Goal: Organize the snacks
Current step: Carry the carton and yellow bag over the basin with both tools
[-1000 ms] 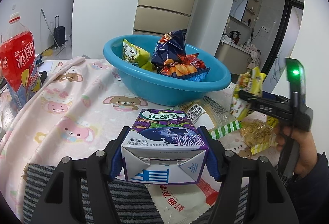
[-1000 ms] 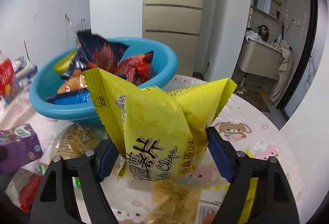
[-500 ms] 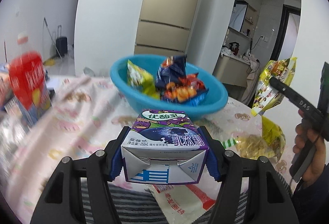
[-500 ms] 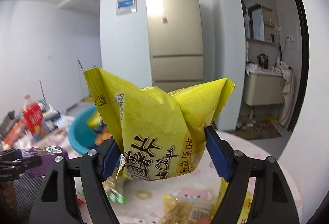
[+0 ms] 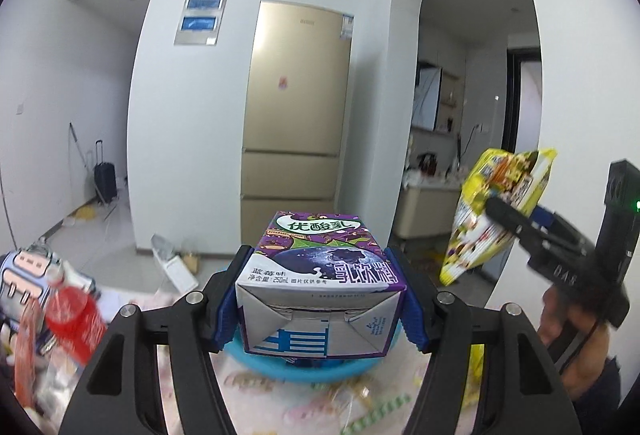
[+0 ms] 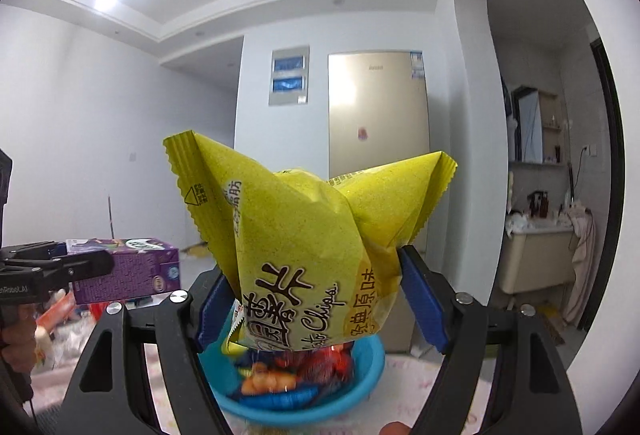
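Standing beyond both grippers, a gold fridge [image 5: 298,139] fills the far wall, with an arched doorway [image 5: 472,115] to its right. Below and just ahead of the tools sits a blue basin [image 6: 360,391] holding snack packs [image 6: 296,371] on a pink tablecloth [image 5: 256,395]; nothing lies between either tool and the basin. A red bottle [image 5: 74,319] stands blurred at the lower left of the left gripper.

Left gripper [image 5: 320,299]: its blue pads are clamped on the two sides of a purple carton [image 5: 320,275], about half open. The carton lies on its side, long axis running forward along the fingers, folded base toward the camera, printed face up.

Right gripper [image 6: 320,299]: its pads press the lower body of a yellow chip bag [image 6: 304,243], squeezing it in, jaws roughly half apart. The bag stands upright, long axis vertical, its crimped top corners splayed up and outward, directly above the basin in the right wrist view. In the left wrist view the bag tilts up and away from the right hand [image 5: 576,339], at the carton's right and well apart from it.
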The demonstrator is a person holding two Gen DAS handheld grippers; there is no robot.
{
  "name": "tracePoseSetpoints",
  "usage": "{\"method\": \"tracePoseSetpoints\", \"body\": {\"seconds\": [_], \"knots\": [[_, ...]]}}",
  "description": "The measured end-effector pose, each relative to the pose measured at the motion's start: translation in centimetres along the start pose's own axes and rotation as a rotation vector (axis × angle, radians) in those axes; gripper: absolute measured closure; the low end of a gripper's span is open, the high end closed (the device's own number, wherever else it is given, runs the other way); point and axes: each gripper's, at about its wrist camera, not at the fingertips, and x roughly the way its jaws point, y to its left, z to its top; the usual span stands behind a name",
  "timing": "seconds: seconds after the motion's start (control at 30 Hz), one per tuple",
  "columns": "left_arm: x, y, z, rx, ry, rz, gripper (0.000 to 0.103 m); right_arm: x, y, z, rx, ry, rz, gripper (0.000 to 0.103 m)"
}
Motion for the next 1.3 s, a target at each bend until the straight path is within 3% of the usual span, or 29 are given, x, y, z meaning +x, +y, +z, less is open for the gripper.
{"method": "tracePoseSetpoints", "body": {"seconds": [0.2,0.4,0.63,0.9,1.3], "knots": [[2.1,1.4,2.2,-0.058,-0.055,-0.031,0.036,1.8,-0.3,1.8,0.070,-0.057,0.036,0.026],[5.3,3.4,1.8,-0.069,-0.035,0.002,0.036,4.3,0.2,0.9,0.081,-0.047,0.063,0.026],[8.4,5.7,-0.5,-0.112,0.037,0.022,0.036,7.2,0.8,-2.7,0.055,0.047,0.073,0.025],[11.3,4.8,-1.7,-0.071,0.083,0.072,0.036,9.1,-0.9,-4.6,0.083,0.125,0.043,0.026],[16.5,5.9,-4.6,-0.073,0.224,0.095,0.036,12.0,-1.1,-7.3,0.090,0.255,0.037,0.027]]}}
